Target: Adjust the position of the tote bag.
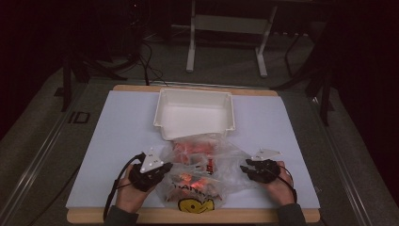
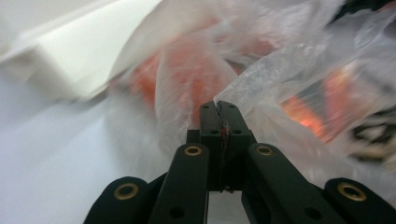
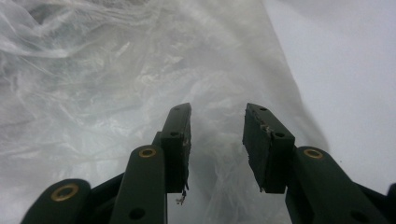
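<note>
left gripper [image 2: 219,106] jaws pressed together on a thin fold of clear plastic bag [image 2: 280,70], film pinched between the black pads near the bag's left edge. right gripper [image 3: 217,126] jaws standing apart, not gripping, crinkled film of the same bag lying in the gap between them and beyond, pads not pressing on it.

seen from the high view: left gripper [image 1: 151,170] at the bag's left side, right gripper [image 1: 256,169] at its right side, each held in a hand coming up from the near edge. bag [image 1: 221,160] lying on the near middle of the desk, between the two grippers, its far end touching or just short of the white plastic tub [image 1: 162,110]; cannot tell which.

bag: thin, transparent, wrinkled, glossy, with a yellow printed face [image 1: 195,205] and red lettering near the front. inside, orange-red items [image 1: 190,147], shapes blurred through the film, too unclear to name.

tub: rectangular, rigid, smooth white, open on top, nothing visible inside, set beyond the bag toward the far side.

desk [image 1: 122,127]: pale, smooth, matte sheet over a wooden board whose edge shows front and back.

handling judgement: film likely very light, limp and slippery, prone to stretch or tear under a sharp pull; contents likely to shift and slide as the bag lifts. best hold probably on bunched or folded film near the rim or a corner, several layers at once, one grip on each side so the opening can spread.
</note>
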Demonstrator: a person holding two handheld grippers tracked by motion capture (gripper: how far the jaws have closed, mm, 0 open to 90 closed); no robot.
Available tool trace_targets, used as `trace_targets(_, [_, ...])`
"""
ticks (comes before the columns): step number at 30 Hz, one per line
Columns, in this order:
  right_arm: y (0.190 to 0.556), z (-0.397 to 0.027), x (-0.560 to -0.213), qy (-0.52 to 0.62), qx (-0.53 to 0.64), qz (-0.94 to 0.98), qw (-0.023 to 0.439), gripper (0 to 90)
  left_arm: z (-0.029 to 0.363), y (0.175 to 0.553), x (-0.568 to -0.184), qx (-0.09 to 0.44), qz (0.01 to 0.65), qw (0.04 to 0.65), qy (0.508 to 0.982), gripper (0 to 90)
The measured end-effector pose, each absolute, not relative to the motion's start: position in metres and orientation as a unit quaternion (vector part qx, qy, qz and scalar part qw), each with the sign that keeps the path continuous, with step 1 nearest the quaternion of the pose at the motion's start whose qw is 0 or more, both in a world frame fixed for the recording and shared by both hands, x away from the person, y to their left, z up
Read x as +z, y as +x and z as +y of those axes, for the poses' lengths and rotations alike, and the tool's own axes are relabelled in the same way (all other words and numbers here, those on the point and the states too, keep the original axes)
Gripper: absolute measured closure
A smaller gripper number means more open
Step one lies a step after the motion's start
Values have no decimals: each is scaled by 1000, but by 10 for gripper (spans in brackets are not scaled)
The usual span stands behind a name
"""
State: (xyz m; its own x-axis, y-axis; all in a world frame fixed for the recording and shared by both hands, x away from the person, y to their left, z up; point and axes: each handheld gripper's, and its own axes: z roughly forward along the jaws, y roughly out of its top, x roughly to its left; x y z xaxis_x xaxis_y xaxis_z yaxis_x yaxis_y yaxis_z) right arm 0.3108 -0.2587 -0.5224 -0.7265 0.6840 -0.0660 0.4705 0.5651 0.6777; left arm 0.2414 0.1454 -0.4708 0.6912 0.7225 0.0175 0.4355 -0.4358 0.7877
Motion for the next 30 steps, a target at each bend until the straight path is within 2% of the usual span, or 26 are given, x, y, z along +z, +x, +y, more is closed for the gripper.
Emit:
trace_targets(9, [311, -259, -526, 331, 320, 873, 165, 637, 181, 235, -481, 190, 394, 395, 808, 897])
trace_targets(15, [311, -259, -526, 327, 320, 874, 165, 649, 192, 234, -489, 167, 395, 407, 806, 887])
trace_targets(19, [310, -258, -524, 330, 315, 874, 169, 634, 188, 231, -483, 161, 367, 431, 809, 725])
trace_targets(21, [309, -258, -523, 328, 316, 874, 170, 634, 188, 231, -483, 161, 367, 431, 809, 693])
trace_targets(22, [308, -256, -520, 324, 321, 873, 173, 622, 184, 231, -476, 161, 354, 443, 808, 640])
trace_targets(30, [301, -247, -502, 305, 340, 871, 183, 604, 175, 227, -455, 168, 321, 461, 810, 527])
